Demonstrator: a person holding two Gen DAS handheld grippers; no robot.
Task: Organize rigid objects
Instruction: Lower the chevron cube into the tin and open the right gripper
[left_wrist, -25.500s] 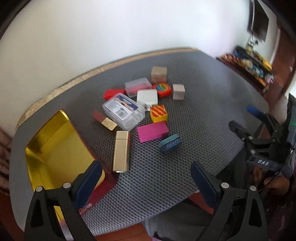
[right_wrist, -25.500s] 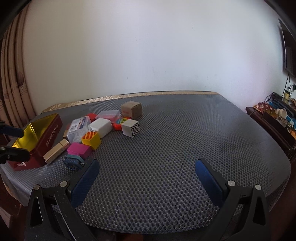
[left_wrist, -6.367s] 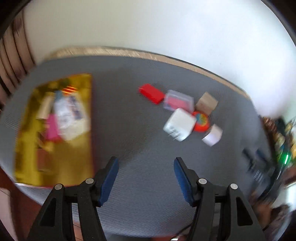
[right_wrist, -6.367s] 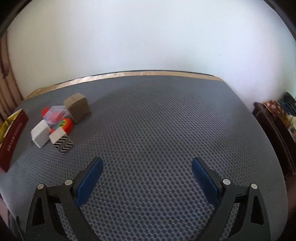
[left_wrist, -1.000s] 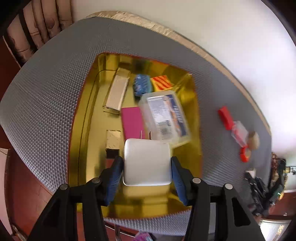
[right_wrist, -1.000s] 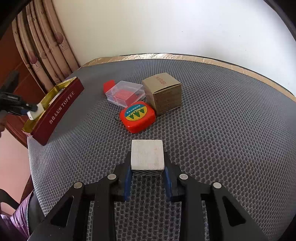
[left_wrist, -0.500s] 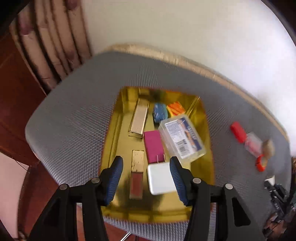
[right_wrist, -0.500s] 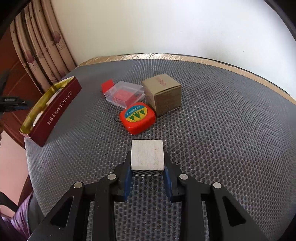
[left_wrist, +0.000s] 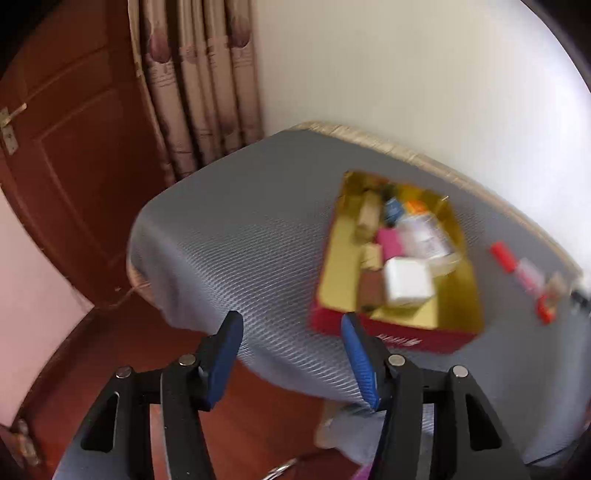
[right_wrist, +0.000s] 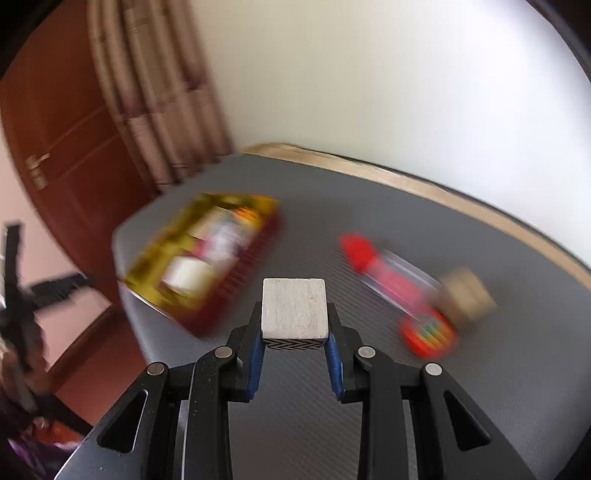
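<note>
My left gripper (left_wrist: 291, 354) is open and empty, held off the near-left edge of the grey table (left_wrist: 236, 229), back from the gold-lined red tin (left_wrist: 454, 295). The tin holds a white box (left_wrist: 408, 282), a pink block (left_wrist: 389, 238), a clear case and several other items. My right gripper (right_wrist: 294, 345) is shut on a pale wooden cube with a zigzag side (right_wrist: 294, 308), lifted above the table (right_wrist: 406, 229). The tin (right_wrist: 199, 254) is ahead to its left, blurred.
A red piece (right_wrist: 356, 247), a clear case with red inside (right_wrist: 397, 282), a red round tape measure (right_wrist: 428, 332) and a cardboard box (right_wrist: 467, 295) lie right of the cube. A wooden door (left_wrist: 62, 155) and curtains (left_wrist: 199, 85) stand left of the table.
My left gripper has pulled back and left, away from the tin where the white box lies. My right gripper has lifted the cube and swung left toward the tin.
</note>
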